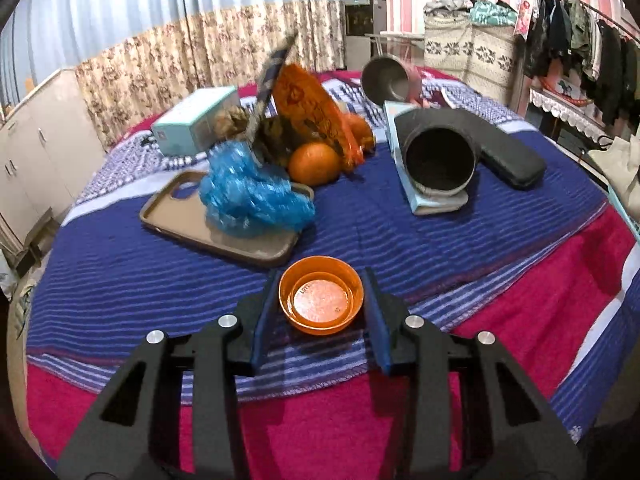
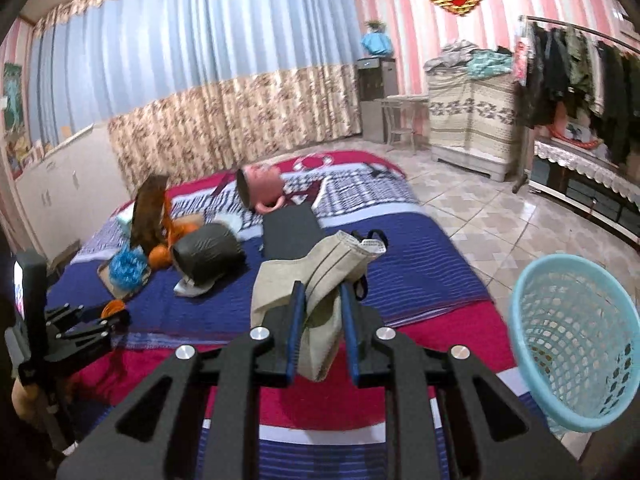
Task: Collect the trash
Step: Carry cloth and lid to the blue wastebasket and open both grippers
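Left gripper (image 1: pixel 322 304) had its pads against an orange lid (image 1: pixel 321 295) lying on the bed (image 1: pixel 400 240), grasping it. Right gripper (image 2: pixel 322 328) was clenched on a beige face mask (image 2: pixel 312 280); the blue basket (image 2: pixel 576 344) stood near, so dropping seemed next.

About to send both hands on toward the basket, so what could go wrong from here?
The mask hangs loosely from the right gripper, pinched only at a fold, so it might slip out before reaching the basket. The left gripper flanks the orange lid at its rim; whether the pads press is unclear, and a shallow round lid could pop free. The basket sits at the bed's edge, so a short drop may miss.
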A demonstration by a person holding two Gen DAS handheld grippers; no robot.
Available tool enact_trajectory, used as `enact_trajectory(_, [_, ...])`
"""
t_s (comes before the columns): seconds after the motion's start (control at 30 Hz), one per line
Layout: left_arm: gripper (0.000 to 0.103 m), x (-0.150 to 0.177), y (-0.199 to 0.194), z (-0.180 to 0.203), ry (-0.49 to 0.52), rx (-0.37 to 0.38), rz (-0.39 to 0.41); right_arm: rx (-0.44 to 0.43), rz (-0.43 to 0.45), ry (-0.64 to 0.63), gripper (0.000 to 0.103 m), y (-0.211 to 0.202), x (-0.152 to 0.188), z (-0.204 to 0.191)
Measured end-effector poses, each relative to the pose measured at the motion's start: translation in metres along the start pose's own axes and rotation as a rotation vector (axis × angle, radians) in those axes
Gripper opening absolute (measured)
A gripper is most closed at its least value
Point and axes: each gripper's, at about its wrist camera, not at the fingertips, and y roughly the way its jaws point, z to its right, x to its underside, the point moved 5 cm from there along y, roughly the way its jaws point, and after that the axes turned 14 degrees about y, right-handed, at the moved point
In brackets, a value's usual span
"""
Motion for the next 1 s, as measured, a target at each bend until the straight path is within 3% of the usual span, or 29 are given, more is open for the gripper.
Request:
enact_trajectory(0.2, [0.039,-0.039,-0.036,0.004,0.017,-0.03,0.135,0.041,0.083,0.042,0.019,-0.028,-0.024,0.027])
enact_trajectory(0.4, [0.039,-0.112,-0.064,0.043,0.064,0.053,0.281,0.116,0.148,0.117,0.019,-0.053,-0.063,0.078])
enact_trajectory(0.6, [0.039,-0.172,-0.08,0.109,0.134,0.178,0.36,0.211,0.206,0.193,0.019,-0.078,-0.094,0.14])
enact_trajectory(0.77, [0.039,-0.197,-0.09,0.17,0.224,0.235,0.42,0.298,0.208,0.29,0.019,-0.082,-0.076,0.199])
enact_trajectory(1.0, [0.039,-0.211,-0.085,0.283,0.358,0.407,0.424,0.425,0.205,0.289,0.019,-0.095,-0.066,0.242])
